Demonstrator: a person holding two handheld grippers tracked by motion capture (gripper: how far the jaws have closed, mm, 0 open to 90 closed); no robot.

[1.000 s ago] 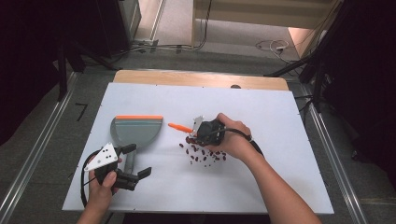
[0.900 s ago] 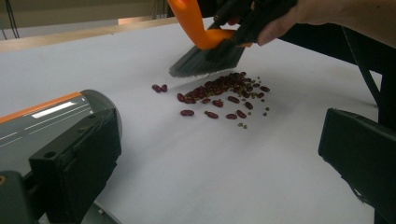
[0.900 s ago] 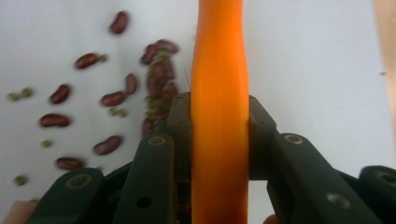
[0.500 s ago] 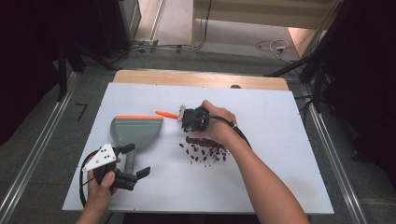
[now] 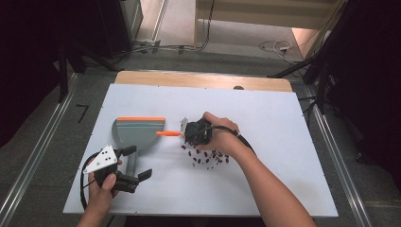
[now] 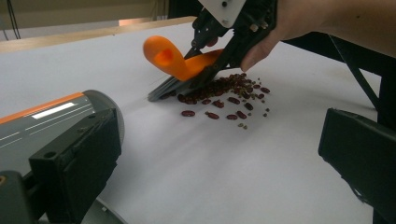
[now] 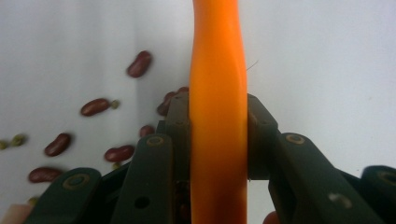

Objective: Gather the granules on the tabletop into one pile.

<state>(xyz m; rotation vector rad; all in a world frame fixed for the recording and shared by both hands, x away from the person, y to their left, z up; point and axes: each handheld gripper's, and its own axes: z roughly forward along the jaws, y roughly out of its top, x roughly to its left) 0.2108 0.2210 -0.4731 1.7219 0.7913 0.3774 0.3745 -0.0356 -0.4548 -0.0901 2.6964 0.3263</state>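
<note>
High view: the right gripper (image 5: 189, 134), clamped on the orange handle of a small brush (image 5: 168, 134), is sitting at the near-left edge of the scattered red beans (image 5: 208, 158), having swung from the pile's upper edge a second ago up toward the dustpan and back down beside it. The grey dustpan (image 5: 137, 135) is lying just left of the brush, its orange-edged lip on the far side. The left gripper (image 5: 130, 170) is staying put, its jaws spread around the dustpan's handle without visibly pinching it.

Left gripper view: the brush's bristles (image 6: 163, 88) are touching the white table (image 6: 196, 163) at the edge of the beans (image 6: 229, 95), apparently starting a sweep toward the pan.

Right gripper view: both jaws are pressing the handle (image 7: 218, 116), with beans (image 7: 93, 107) lying to its left.
</note>
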